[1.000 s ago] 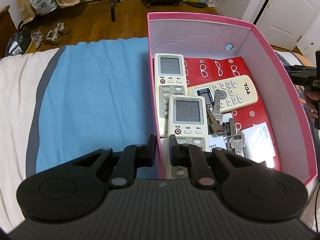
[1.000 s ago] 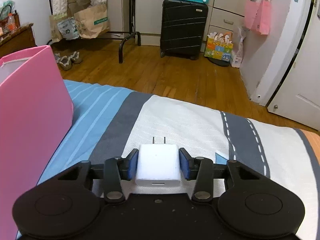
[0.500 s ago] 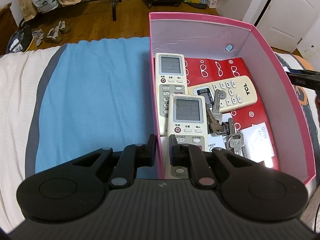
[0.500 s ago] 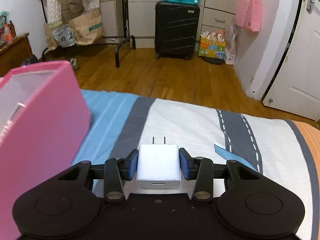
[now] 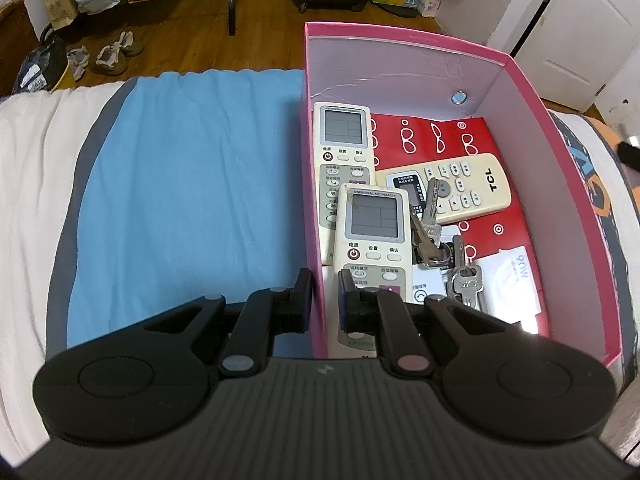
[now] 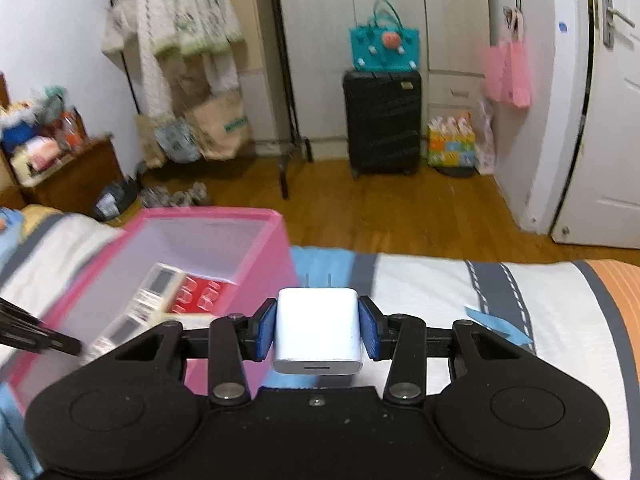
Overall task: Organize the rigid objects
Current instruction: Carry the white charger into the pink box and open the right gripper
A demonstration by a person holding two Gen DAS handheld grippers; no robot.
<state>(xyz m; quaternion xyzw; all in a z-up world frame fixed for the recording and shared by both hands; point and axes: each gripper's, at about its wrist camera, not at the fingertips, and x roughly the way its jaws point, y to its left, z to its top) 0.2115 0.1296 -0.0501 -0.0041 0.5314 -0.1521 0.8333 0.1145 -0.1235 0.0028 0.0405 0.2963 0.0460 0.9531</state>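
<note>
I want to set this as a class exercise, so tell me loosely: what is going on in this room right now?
A person is tidying small hard items into a pink box on a bed. The left gripper is shut on the box's near-left wall, steadying it. The right gripper is shut on a white charger plug, held above the bedspread just right of the box. Inside the box lie three remote controls and a bunch of keys.

The left gripper [image 5: 320, 294] clamps the near left wall of the pink box [image 5: 560, 152] on the bed [image 5: 180, 184]. Inside lie two white universal remotes [image 5: 374, 228], a cream TCL remote [image 5: 468, 188], a bunch of keys [image 5: 444, 248] and a red card [image 5: 436, 140]
</note>
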